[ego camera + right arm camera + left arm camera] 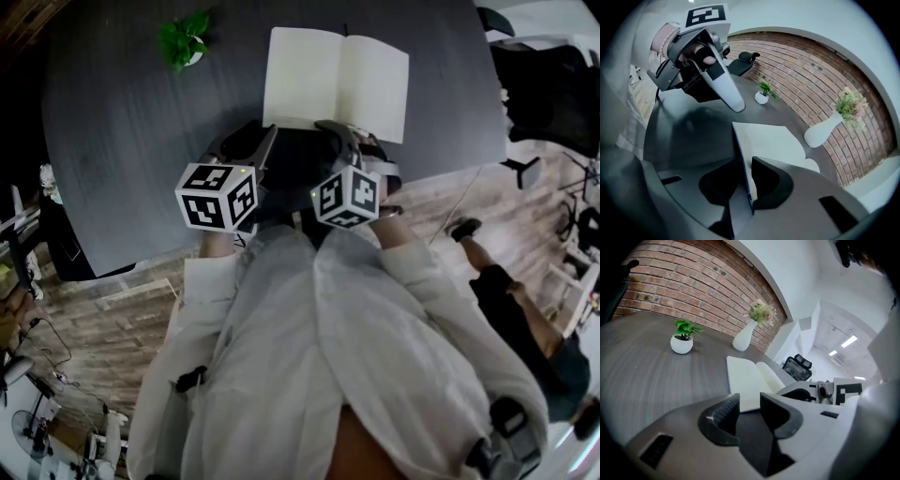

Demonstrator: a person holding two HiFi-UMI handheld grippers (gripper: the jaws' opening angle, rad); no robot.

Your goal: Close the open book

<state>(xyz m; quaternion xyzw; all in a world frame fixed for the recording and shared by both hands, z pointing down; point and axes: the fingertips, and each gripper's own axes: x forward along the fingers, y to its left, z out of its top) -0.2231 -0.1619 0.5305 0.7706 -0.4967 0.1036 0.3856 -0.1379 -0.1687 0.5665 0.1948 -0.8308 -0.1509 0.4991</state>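
Since the R gripper (746,164) has its jaws pinched on the near edge of the book (336,80) — the thin edge runs right between the pads — the grab step looks done. L gripper (749,401) sits just beside it, jaws spread, nothing between them; only the book's near corner shows beyond. Book lies open, pages blank, on the table (122,141), well apart from the potted plant (185,39) & vase (822,130). Next, prob.: lift the held side and swing it over the spine onto the other half — light grip, L free to steady.
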